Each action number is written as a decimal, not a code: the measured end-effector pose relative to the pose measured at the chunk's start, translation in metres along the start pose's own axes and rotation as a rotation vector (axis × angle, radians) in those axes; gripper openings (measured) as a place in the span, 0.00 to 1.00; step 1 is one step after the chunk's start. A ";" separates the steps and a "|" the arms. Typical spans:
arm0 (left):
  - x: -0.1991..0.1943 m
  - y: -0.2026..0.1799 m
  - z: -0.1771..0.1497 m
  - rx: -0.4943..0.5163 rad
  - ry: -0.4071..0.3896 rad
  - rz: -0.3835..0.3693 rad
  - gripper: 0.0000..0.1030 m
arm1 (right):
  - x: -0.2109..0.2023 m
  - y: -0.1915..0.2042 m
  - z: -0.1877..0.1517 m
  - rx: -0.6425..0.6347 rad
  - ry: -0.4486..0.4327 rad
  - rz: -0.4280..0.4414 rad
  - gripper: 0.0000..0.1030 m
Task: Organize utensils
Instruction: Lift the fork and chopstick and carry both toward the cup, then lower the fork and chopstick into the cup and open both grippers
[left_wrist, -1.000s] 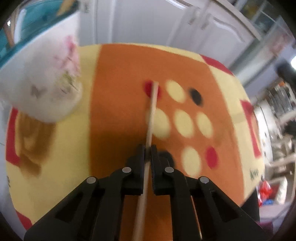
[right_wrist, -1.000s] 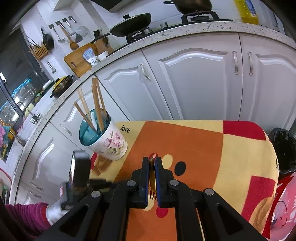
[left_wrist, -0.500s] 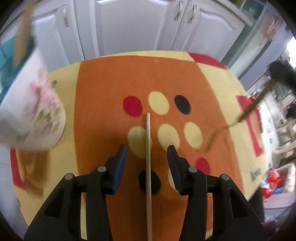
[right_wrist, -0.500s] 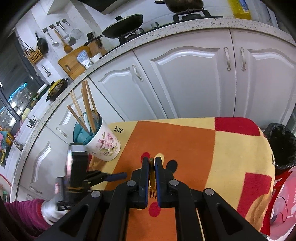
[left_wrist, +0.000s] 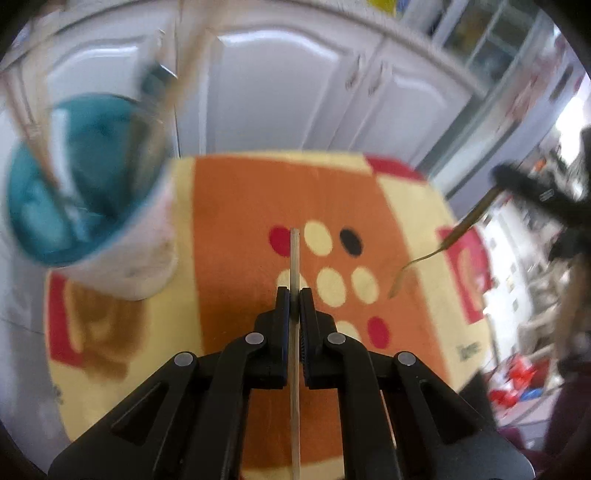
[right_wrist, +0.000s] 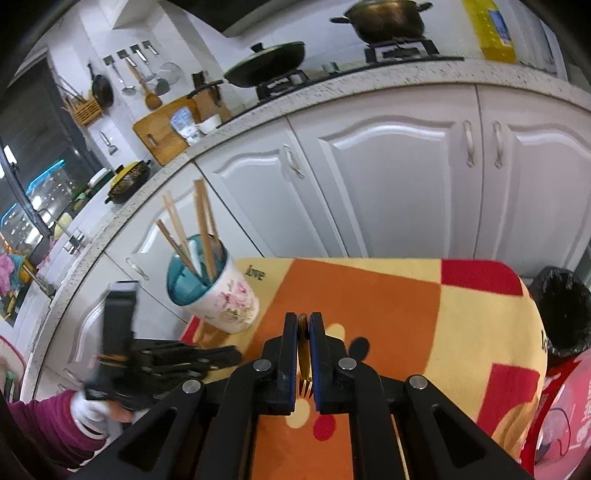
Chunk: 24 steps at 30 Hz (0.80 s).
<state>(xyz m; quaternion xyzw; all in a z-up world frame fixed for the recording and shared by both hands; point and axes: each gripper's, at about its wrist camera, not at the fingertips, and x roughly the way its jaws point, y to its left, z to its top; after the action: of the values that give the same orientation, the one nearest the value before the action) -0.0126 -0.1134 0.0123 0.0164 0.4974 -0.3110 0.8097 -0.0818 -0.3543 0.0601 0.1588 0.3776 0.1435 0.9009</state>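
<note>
A wooden chopstick (left_wrist: 294, 254) runs up between the jaws of my left gripper (left_wrist: 294, 295); they are closing and the pads press on it, above the dotted orange cloth (left_wrist: 240, 206). The floral cup (left_wrist: 122, 258) with a teal inside stands close at the left, blurred, with several chopsticks in it. My right gripper (right_wrist: 303, 321) is shut on a gold fork (right_wrist: 304, 354), tines toward the camera. From the left wrist view the fork (left_wrist: 443, 243) hangs at the right. In the right wrist view the cup (right_wrist: 221, 299) is left of the left gripper (right_wrist: 221, 358).
The cloth-covered table (right_wrist: 480, 332) stands before white cabinet doors (right_wrist: 388, 184) under a counter with pans. A black-lined bin (right_wrist: 561, 310) sits past the table's right edge. A gloved hand and magenta sleeve (right_wrist: 48, 424) hold the left gripper.
The left gripper stood open around the chopstick half a second ago and is now closed on it and higher, with the cup nearer. The right gripper keeps the fork, slightly raised.
</note>
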 end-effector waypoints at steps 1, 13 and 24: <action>-0.012 -0.001 0.000 -0.008 -0.024 -0.008 0.03 | -0.001 0.003 0.002 -0.008 -0.002 0.006 0.06; -0.134 0.023 0.011 -0.049 -0.252 -0.042 0.03 | 0.001 0.066 0.033 -0.141 -0.035 0.058 0.06; -0.215 0.045 0.069 -0.035 -0.503 0.068 0.03 | 0.009 0.131 0.080 -0.255 -0.080 0.137 0.05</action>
<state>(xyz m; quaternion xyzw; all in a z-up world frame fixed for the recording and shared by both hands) -0.0011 0.0046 0.2095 -0.0588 0.2849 -0.2690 0.9182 -0.0354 -0.2466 0.1593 0.0741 0.3084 0.2452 0.9161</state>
